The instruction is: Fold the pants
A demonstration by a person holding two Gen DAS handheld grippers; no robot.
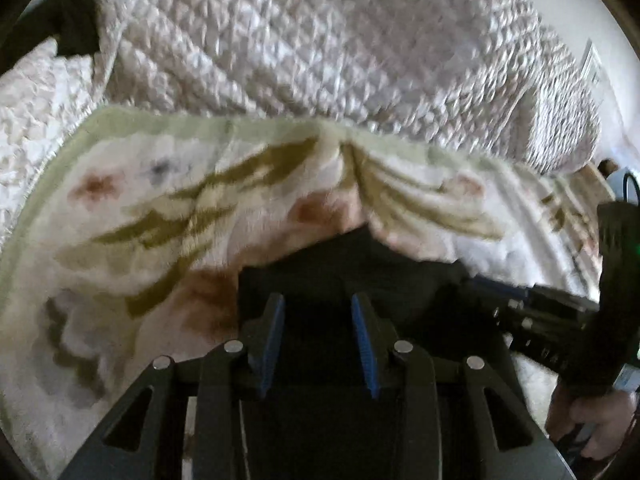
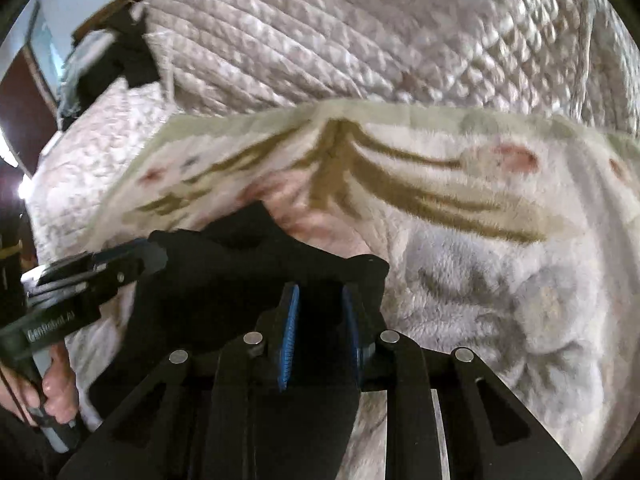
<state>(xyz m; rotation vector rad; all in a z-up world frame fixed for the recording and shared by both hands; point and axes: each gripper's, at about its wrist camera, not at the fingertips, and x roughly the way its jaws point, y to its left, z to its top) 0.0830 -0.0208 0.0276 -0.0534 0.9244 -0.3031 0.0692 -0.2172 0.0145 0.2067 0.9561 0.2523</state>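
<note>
The black pants (image 1: 352, 272) lie bunched on a floral fleece blanket (image 1: 140, 216), right in front of both grippers. My left gripper (image 1: 318, 304) has its blue-padded jaws closed on a fold of the black cloth. My right gripper (image 2: 318, 296) has its jaws closed on the pants (image 2: 240, 264) at their right edge. In the left wrist view the right gripper (image 1: 500, 292) reaches in from the right onto the cloth. In the right wrist view the left gripper (image 2: 156, 256) reaches in from the left. Much of the pants is hidden under the grippers.
A white quilted bedspread (image 1: 320, 40) covers the bed beyond the blanket (image 2: 480, 208). A dark garment (image 2: 128, 56) lies at the far left edge of the bed. The person's hands (image 2: 56, 392) hold the gripper handles at the sides.
</note>
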